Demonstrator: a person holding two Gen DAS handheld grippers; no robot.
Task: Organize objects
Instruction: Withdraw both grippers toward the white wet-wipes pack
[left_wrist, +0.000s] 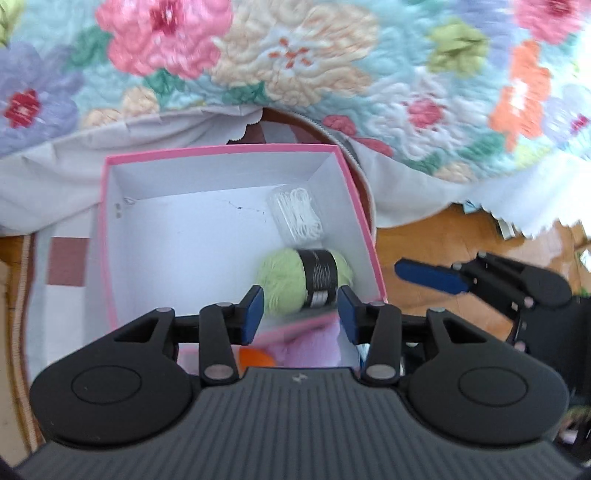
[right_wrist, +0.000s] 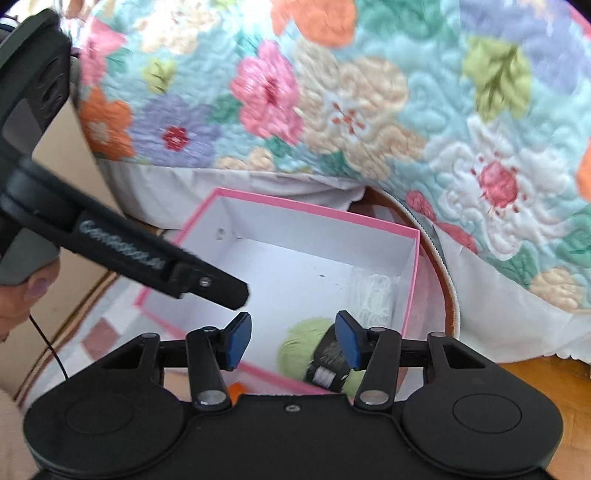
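Note:
An open pink box (left_wrist: 221, 149) with a white inside stands on the rug. In its right part lie a green yarn ball (left_wrist: 284, 280) with a black label and a clear bag of white cord (left_wrist: 299, 214). My left gripper (left_wrist: 301, 310) hangs open above the box's near side with nothing between its pads. Something orange (left_wrist: 255, 356) and something lilac (left_wrist: 310, 347) show blurred beneath it. My right gripper (right_wrist: 293, 339) is open too, above the box (right_wrist: 369, 219), with the yarn ball (right_wrist: 299, 343) below it. The bag of cord (right_wrist: 375, 295) lies farther in.
A floral quilt (left_wrist: 295, 62) with a white sheet edge hangs just behind the box. The box sits on a round checked rug (left_wrist: 66, 266) over wooden floor (left_wrist: 443, 236). A hand (right_wrist: 22, 295) holds the left gripper, whose finger (right_wrist: 221, 291) crosses the right wrist view.

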